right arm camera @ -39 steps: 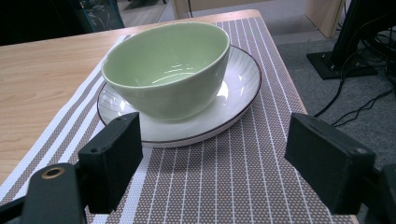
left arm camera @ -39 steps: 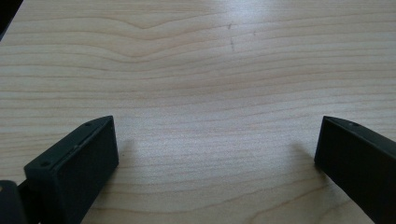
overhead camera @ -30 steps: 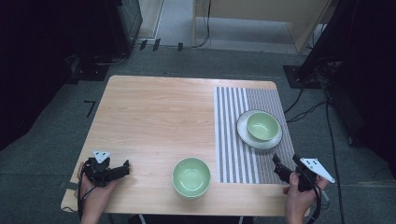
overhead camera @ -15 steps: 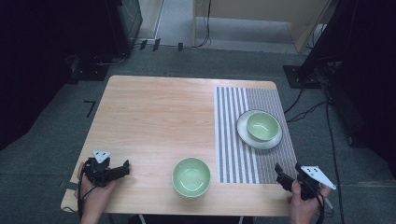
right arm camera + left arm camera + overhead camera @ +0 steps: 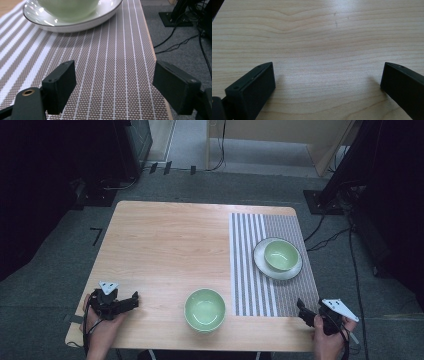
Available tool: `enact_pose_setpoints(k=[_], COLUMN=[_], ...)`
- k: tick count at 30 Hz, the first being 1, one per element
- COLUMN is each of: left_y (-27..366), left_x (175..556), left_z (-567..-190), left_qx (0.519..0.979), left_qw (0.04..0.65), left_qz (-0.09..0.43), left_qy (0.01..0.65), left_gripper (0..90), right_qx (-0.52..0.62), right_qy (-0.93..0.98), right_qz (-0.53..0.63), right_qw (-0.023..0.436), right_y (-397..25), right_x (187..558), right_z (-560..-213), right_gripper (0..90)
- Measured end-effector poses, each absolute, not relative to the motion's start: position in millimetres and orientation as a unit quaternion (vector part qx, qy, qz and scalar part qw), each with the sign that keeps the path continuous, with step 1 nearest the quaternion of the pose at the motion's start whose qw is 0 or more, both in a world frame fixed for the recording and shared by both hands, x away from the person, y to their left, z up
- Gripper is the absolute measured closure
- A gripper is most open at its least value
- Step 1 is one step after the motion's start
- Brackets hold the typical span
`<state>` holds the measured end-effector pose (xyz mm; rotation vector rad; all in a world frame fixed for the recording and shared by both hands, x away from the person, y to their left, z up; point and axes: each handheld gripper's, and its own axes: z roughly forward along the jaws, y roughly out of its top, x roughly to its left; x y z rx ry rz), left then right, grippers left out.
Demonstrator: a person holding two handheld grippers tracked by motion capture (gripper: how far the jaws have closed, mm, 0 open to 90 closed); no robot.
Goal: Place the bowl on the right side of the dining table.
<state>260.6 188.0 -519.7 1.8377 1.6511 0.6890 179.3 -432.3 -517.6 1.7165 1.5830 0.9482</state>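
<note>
Both grippers, left [image 5: 131, 301] and right [image 5: 303, 309], are spread and empty. Round pale-green ceramic bowl [image 5: 205, 309] sits at lower centre; approach its rim slowly, level.

- Pale green bowl [image 5: 205, 309] on light wood-grain table [image 5: 170, 245].
- Second pale green bowl [image 5: 281, 255] on white plate [image 5: 265, 266].
- Brown-and-white striped mat [image 5: 255, 285].
- Black gripper jaws.
</note>
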Motion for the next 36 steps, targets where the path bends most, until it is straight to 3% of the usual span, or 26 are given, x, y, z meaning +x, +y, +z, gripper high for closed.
enact_pose_setpoints(k=[36], left_y=[188], left_x=[261], left_z=[-520], left_qx=[0.687], left_qw=[0.284], left_qz=[0.258], left_qy=[0.617], left_gripper=[0.0], right_qx=[0.651], right_qy=[0.636], right_qz=[0.301], right_qw=[0.285], right_y=[-426], right_x=[191], right_z=[-524], right_gripper=[19.5])
